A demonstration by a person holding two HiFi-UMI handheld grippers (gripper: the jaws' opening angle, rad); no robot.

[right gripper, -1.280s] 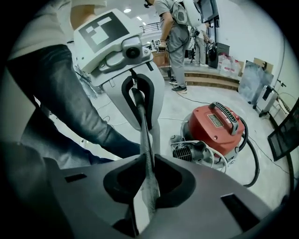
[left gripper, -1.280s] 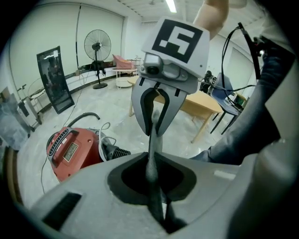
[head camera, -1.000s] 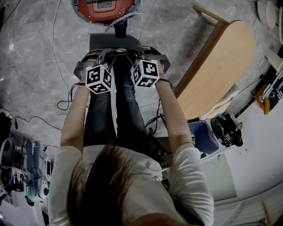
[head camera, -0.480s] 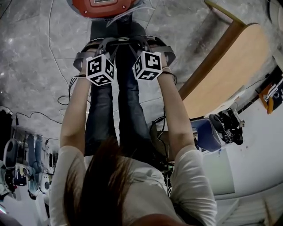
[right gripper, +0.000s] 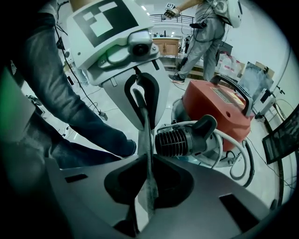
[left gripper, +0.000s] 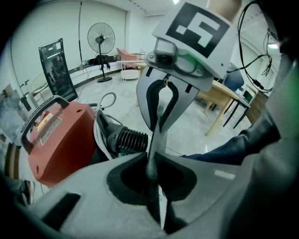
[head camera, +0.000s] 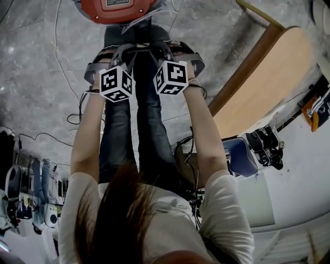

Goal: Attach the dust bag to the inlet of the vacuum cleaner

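Head view: I hold the dust bag [left gripper: 158,133] with both grippers, low in front of the red vacuum cleaner [head camera: 116,7].

My left gripper [left gripper: 151,161] is almost closed and pinches one edge of the bag. My right gripper [right gripper: 145,161] is almost closed too and pinches the other edge, so the thin grey bag hangs between them, near the black ribbed inlet [left gripper: 127,140] but not on it yet. I think the bag is light and soft and will flop or fold, so it is best held by its edges on both sides and pulled flat. From above I see only the marker cubes [head camera: 116,83], the arms [head camera: 85,139] and the vacuum's top. The pinch is hidden there. The two gripper views show the pinch and the inlet, and only the right one shows a person [right gripper: 205,28] behind.
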